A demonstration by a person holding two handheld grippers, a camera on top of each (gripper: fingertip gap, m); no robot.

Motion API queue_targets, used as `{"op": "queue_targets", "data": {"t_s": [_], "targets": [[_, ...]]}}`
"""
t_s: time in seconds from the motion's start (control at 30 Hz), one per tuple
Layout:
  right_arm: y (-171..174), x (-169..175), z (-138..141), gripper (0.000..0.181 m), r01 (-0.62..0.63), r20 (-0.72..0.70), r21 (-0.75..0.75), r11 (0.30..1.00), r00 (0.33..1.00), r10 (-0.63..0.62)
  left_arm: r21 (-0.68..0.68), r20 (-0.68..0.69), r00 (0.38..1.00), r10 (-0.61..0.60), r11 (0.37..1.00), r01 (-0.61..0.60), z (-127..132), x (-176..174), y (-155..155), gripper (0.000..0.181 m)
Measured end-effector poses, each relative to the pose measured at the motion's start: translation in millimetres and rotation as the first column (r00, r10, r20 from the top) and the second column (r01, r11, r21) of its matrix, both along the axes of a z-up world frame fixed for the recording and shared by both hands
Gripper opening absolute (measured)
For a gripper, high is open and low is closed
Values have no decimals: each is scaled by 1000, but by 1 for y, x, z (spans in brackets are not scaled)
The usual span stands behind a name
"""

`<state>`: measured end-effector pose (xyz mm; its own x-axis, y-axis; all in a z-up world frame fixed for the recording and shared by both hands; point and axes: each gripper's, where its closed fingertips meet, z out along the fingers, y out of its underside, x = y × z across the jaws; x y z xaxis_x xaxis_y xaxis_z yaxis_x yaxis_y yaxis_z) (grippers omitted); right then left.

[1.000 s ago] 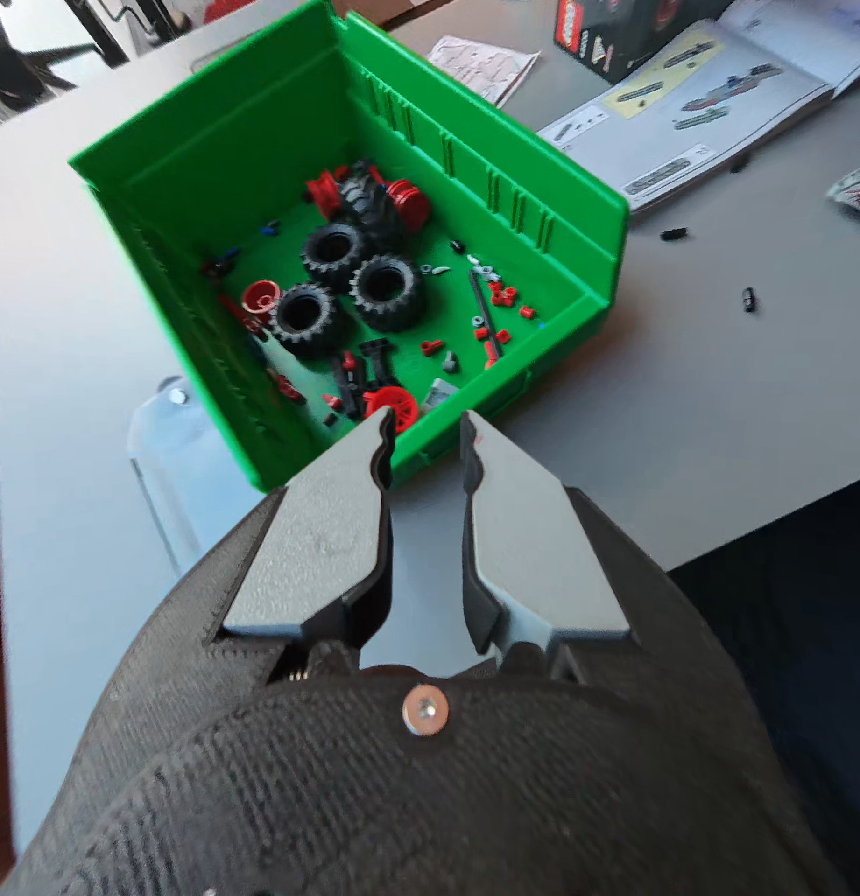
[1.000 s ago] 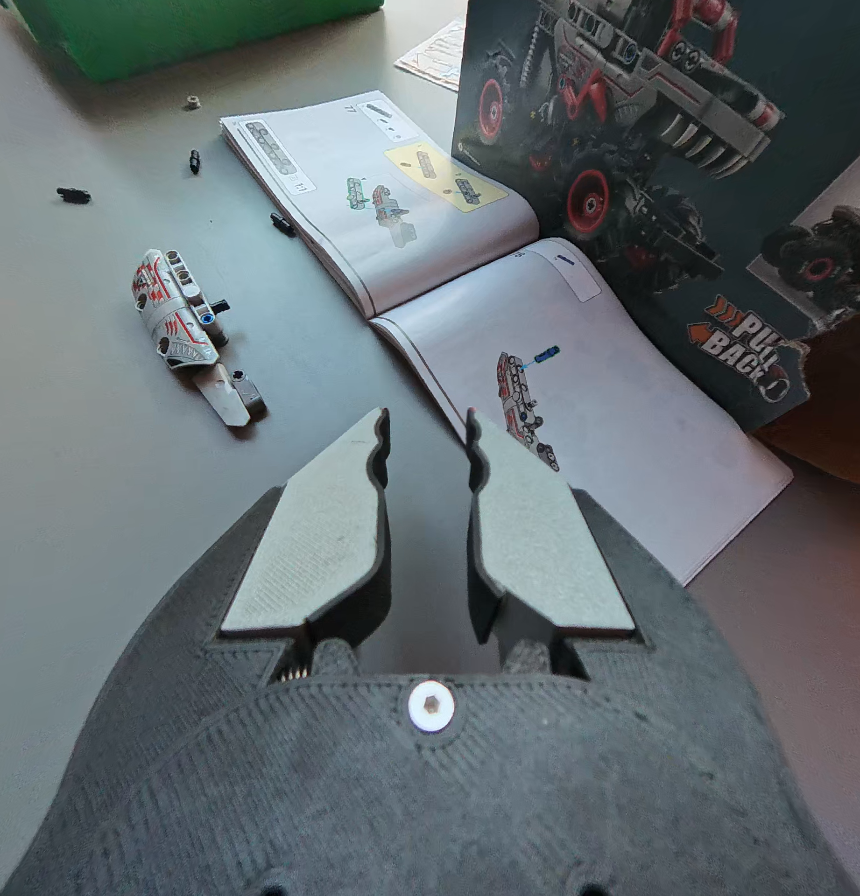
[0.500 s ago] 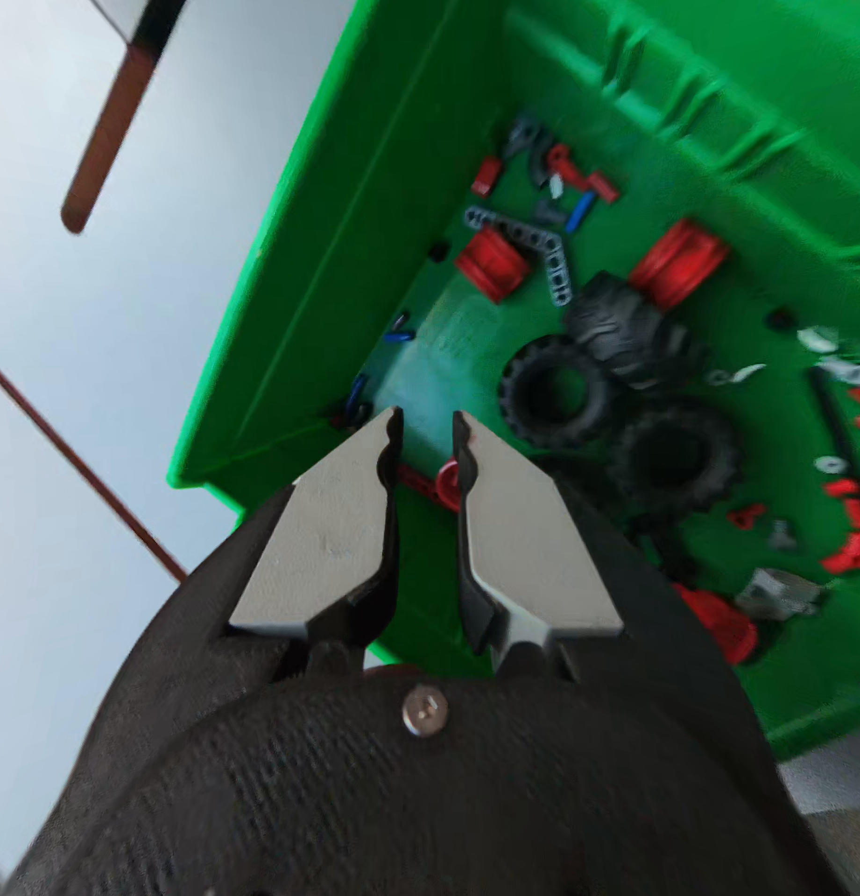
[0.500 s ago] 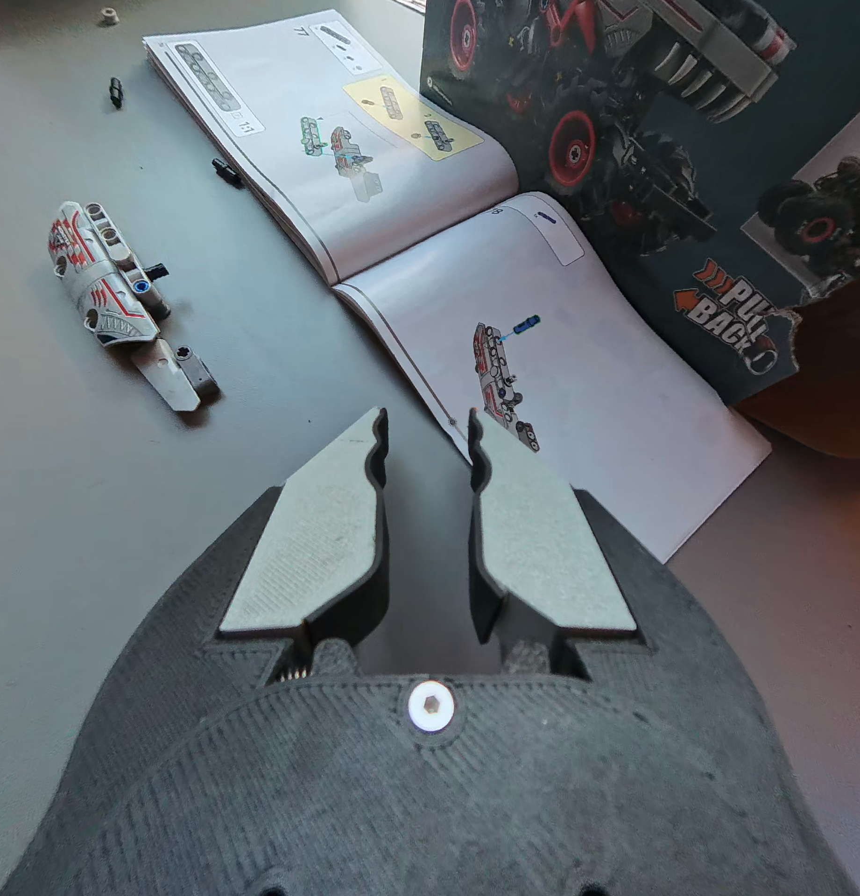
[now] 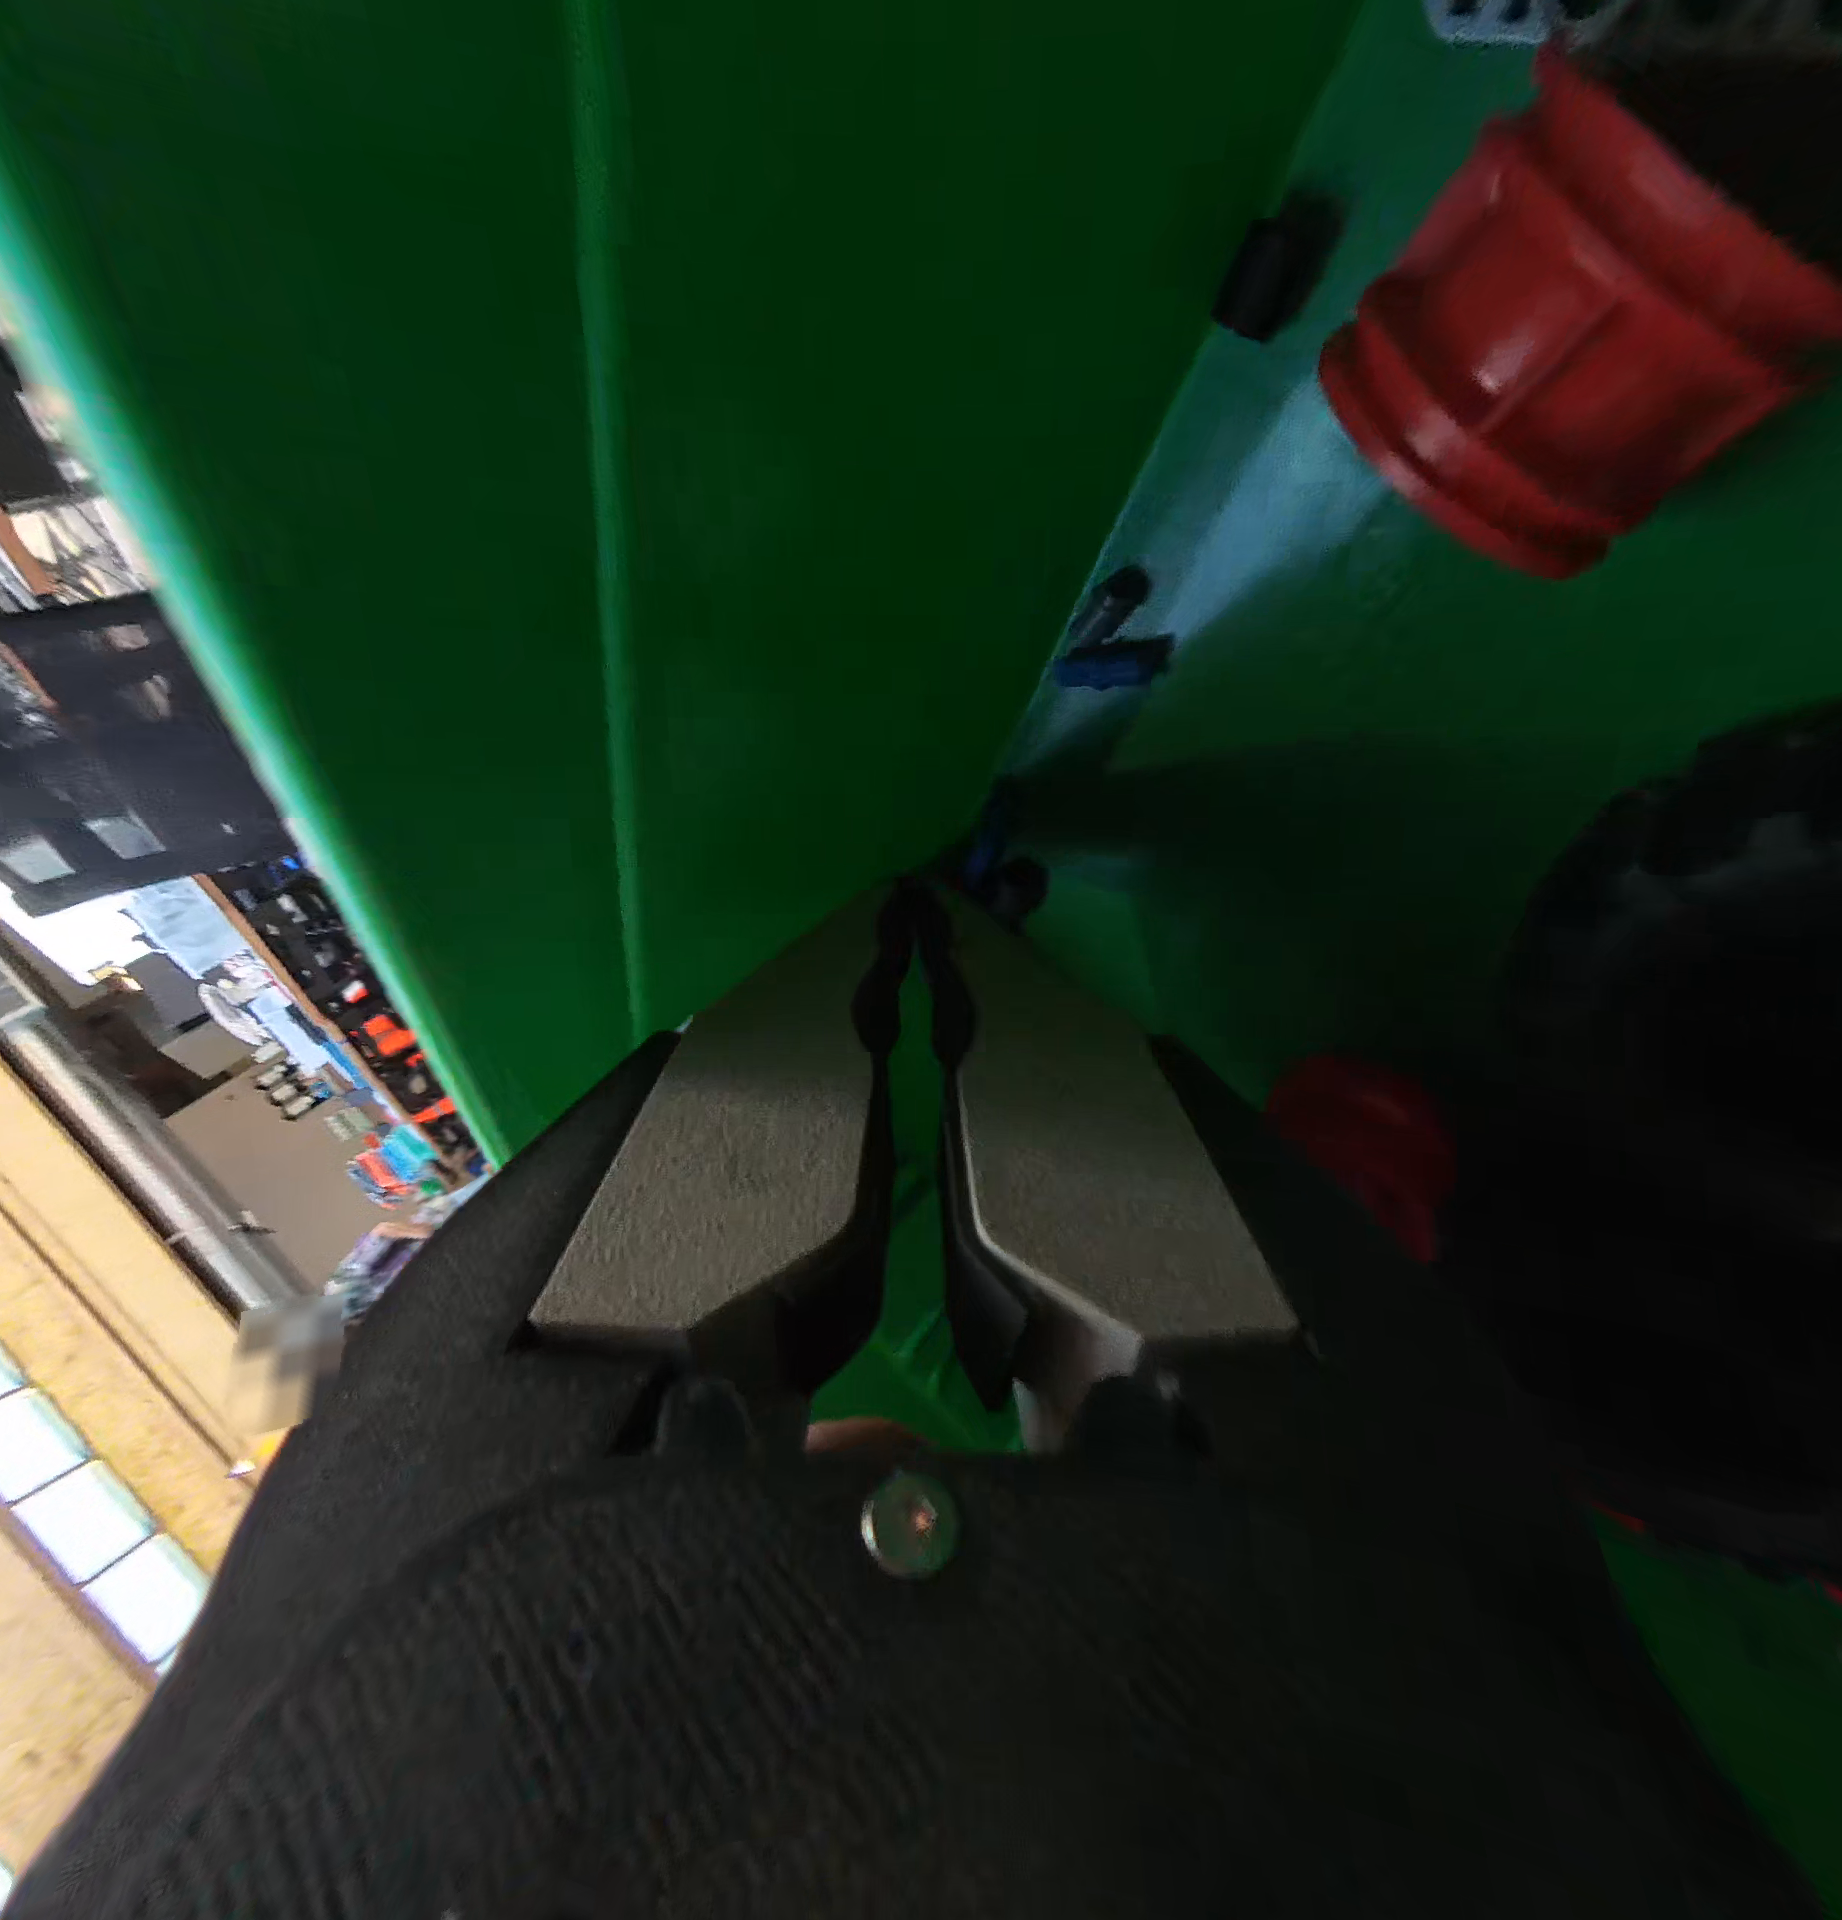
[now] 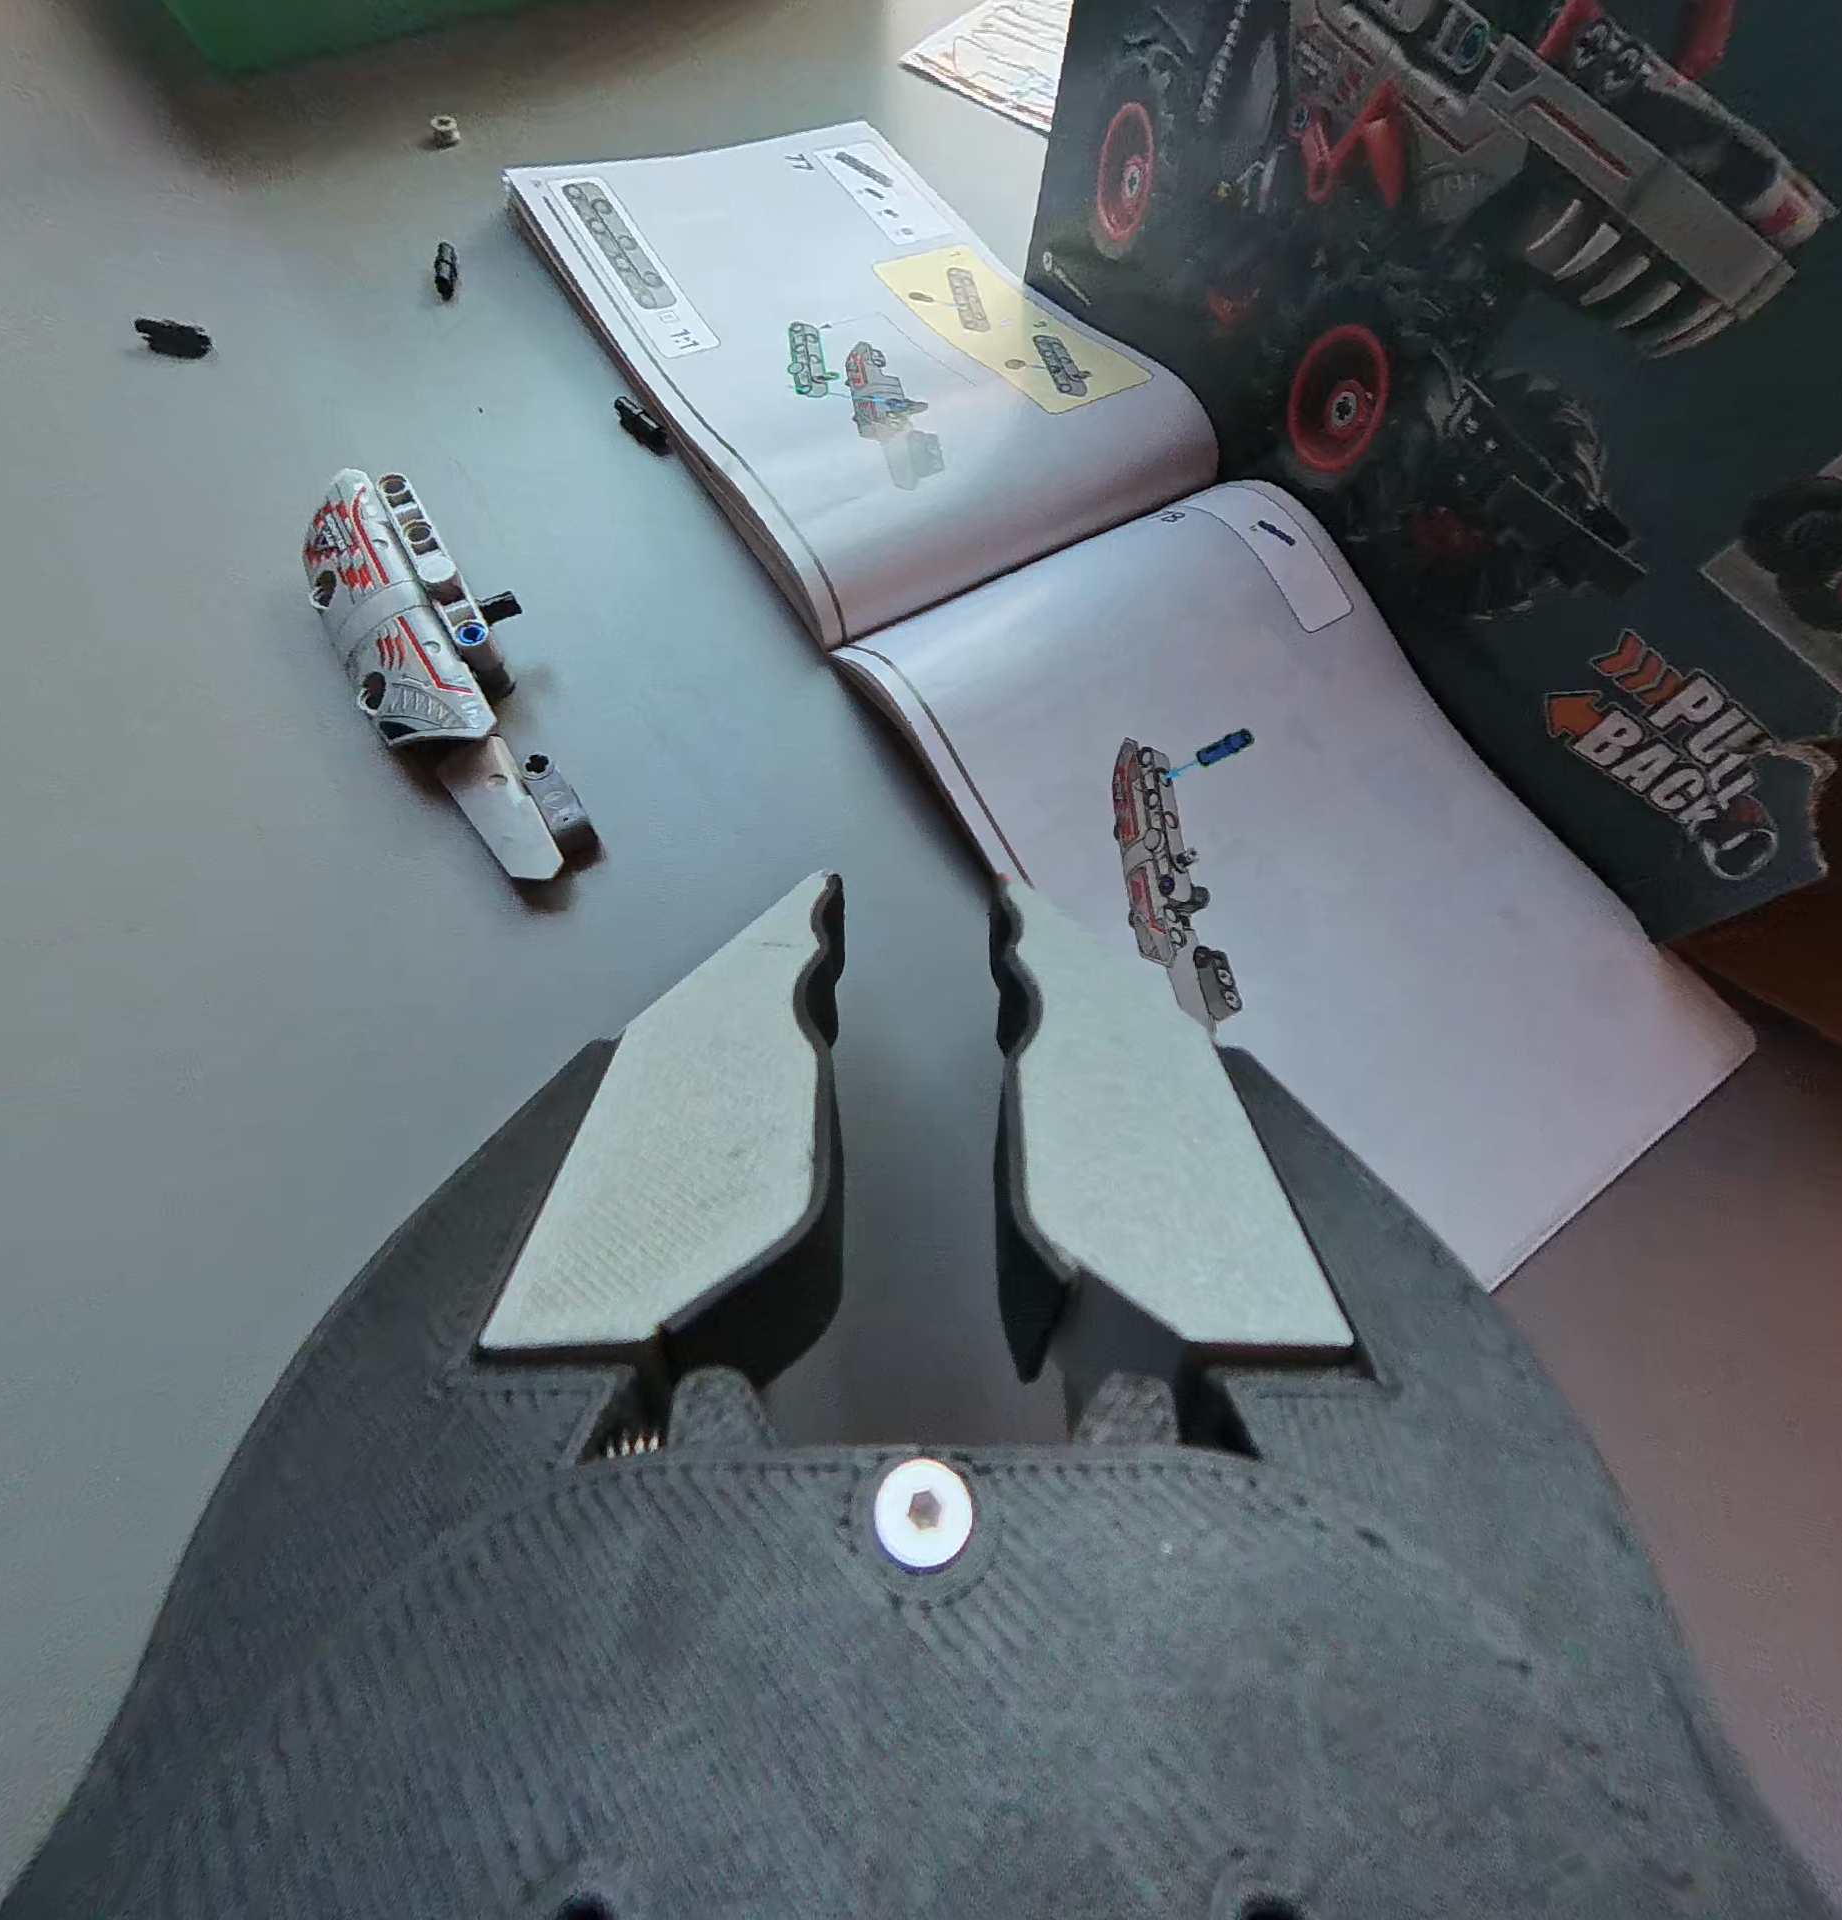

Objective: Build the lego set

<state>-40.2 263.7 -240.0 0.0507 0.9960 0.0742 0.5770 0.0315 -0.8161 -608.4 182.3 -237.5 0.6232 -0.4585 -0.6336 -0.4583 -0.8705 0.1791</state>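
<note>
Deep inside green bin point(image 5: 792, 416), left claw point(image 5: 912, 914) now nearly closed at corner pins point(image 5: 1000, 862), grasp unclear; right claw point(image 6: 917, 935) stays apart, empty, over worktop point(image 6: 221, 935).

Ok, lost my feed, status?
Left gripper deep in green bin, tips nearly shut at wall corner by blue pin; catch unclear. Right gripper open, empty, above table. Grey assembly untouched. Nothing blocking.

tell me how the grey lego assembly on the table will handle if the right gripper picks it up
The assembly looks rigid and probably light. Its grey end piece sits askew and may swing or detach. Smooth curved panels could slip between the fingers.
</note>
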Motion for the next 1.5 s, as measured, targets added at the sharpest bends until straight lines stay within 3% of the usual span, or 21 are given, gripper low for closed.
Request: {"op": "queue_targets", "data": {"t_s": [0.03, 0.13, 0.3, 0.37, 0.43, 0.47, 0.6, 0.7, 0.8, 0.93, 1.07, 1.2, 1.5], "targets": [[-1, 0, 0, 24, -4, -1, -1, 1000, 1000, 4, -26, -22, 1000, -22, 999, 21, -3, 0, 0, 0], [-3, 0, 1, 23, -13, -7, -5, 1000, 1000, 13, -95, -55, 996, -65, 994, 59, -11, -1, 0, 0], [-9, 0, 2, 19, -35, -14, -10, 999, 999, 35, -163, 27, 996, -85, 983, 89, -17, -5, 6, 0], [-11, -1, 2, 18, -43, -13, -4, 999, 999, 43, -193, 121, 990, -74, 976, 97, -17, 0, 4, 0], [-12, -1, 2, 18, -46, -10, -2, 999, 999, 46, -171, 298, 954, 26, 985, 27, -16, 16, 5, 0], [-12, 0, 1, 18, -46, -9, -1, 999, 999, 46, -142, 317, 947, 47, 990, -2, -11, 15, 9, 0], [-12, 0, 1, 17, -45, -7, -5, 999, 999, 45, -82, 254, 967, -4, 996, 26, 7, 4, 10, 0], [-11, -1, 0, 17, -43, -3, -7, 999, 999, 43, -74, 264, 964, 6, 997, 14, 5, 1, 7, 0], [-11, 0, 0, 17, -42, -3, 0, 999, 999, 42, -83, 261, 957, -123, 985, 149, -1, 12, 12, 0], [-12, 0, 1, 16, -45, -3, 5, 999, 999, 45, -150, 277, 929, -246, 944, 295, -12, 31, 13, 20], [-13, 0, 1, 16, -49, -5, 6, 999, 999, 49, -198, 278, 925, -259, 927, 319, -14, 30, 11, 18], [-14, 0, 3, 15, -56, -16, -5, 998, 998, 56, -270, 229, 945, -233, 918, 292, -17, 10, 0, 3], [-17, 0, 3, 15, -72, -21, -15, 997, 997, 72, -245, 257, 939, -229, 924, 292, -18, 14, -3, 1]]}}
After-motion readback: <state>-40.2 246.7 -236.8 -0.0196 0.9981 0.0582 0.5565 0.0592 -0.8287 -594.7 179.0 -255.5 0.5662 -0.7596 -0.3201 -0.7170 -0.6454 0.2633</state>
